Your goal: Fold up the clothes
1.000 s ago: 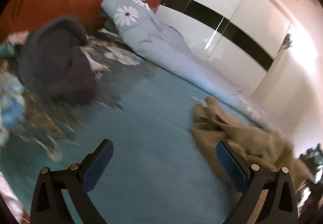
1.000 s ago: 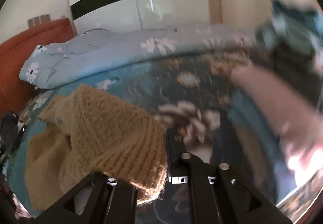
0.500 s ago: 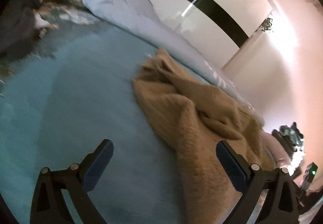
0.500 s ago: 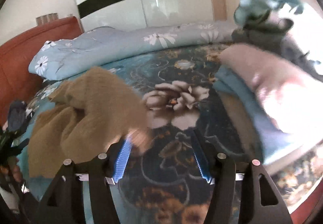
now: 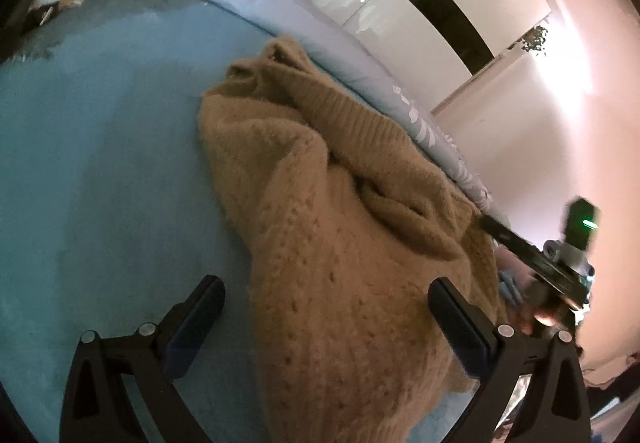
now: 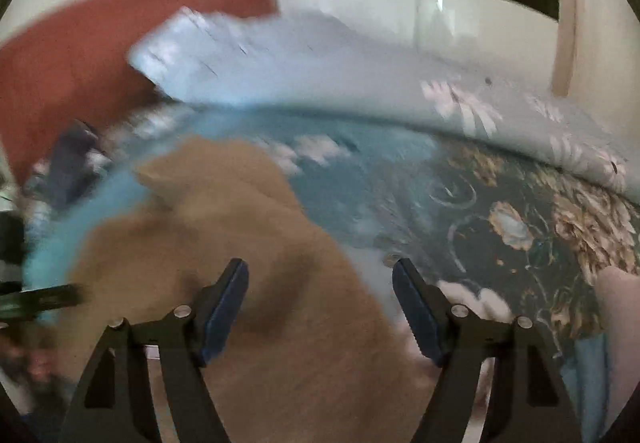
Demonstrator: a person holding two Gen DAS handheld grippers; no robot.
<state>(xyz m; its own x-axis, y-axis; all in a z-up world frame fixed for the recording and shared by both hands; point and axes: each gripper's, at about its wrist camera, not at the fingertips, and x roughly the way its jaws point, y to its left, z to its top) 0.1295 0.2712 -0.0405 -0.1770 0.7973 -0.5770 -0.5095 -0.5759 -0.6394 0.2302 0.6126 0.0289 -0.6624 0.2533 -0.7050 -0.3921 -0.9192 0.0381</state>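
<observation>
Black and blue-padded, the left tool (image 5: 324, 317) hangs with its jaws spread wide and gripping nothing; the lower hem of a tan knitted sweater (image 5: 340, 227) lies under the gap, closer to the right-hand pad than the left. The right tool (image 6: 320, 291) has just been opening its jaws and now stands well apart too, pads pressing on nothing, with the same sweater (image 6: 248, 283) spread blurred beneath them. In the left wrist view the right tool (image 5: 532, 259) also shows side-on at the sweater's far right edge, whether touching it I cannot tell. The sweater lies rumpled on the bed, a ribbed sleeve folded across its upper part, its top edge just beside a rolled pale blue flowered duvet (image 5: 280, 3). Left of the sweater the teal bedspread (image 5: 100, 163) lies bare and flat, plenty of room there. To its right, in the right wrist view, the flowered part of the bedspread (image 6: 540, 211) is open up to a pink cloth (image 6: 618, 307) at the frame's edge. A red headboard (image 6: 80, 55) closes one end of the bed, and a dark garment (image 6: 74, 159) sits near it.
</observation>
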